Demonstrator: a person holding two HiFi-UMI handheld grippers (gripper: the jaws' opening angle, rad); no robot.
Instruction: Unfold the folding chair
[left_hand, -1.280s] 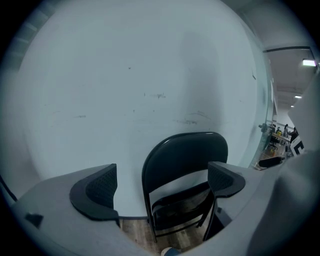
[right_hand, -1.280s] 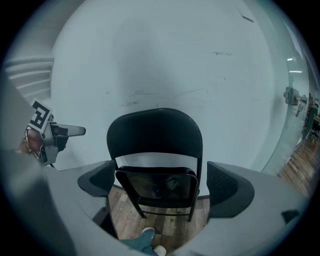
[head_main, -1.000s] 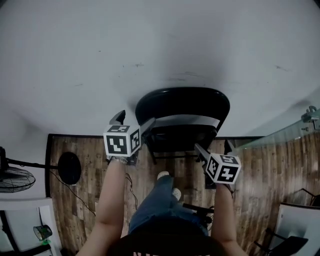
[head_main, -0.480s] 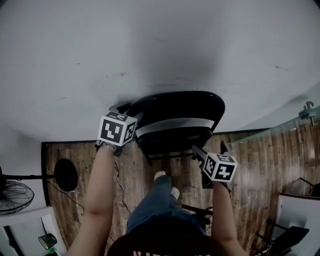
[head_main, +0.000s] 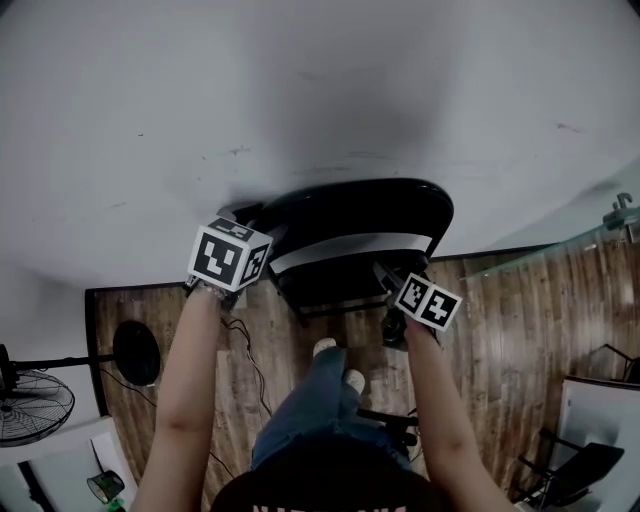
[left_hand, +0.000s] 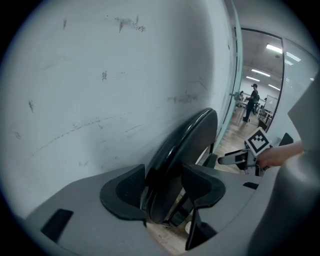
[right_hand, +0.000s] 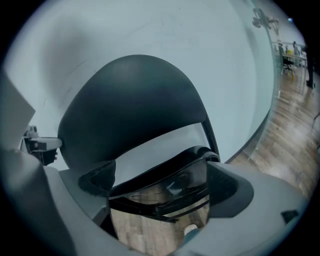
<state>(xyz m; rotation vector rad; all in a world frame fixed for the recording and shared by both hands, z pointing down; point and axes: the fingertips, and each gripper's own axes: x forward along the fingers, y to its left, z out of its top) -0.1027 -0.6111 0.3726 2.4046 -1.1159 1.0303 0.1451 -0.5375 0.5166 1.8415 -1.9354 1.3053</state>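
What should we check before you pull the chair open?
1. Left gripper on backrest: jaws have just closed on its edge; ok.
2. Right gripper gripping seat: jaws open around the seat edge; not ok.
3. Chair folded, by the wall: ok.
4. Shoes clear of chair legs: cannot tell, legs mostly hidden.

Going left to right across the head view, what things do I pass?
From the left: standing fan → left gripper → folding chair → right gripper → glass partition.
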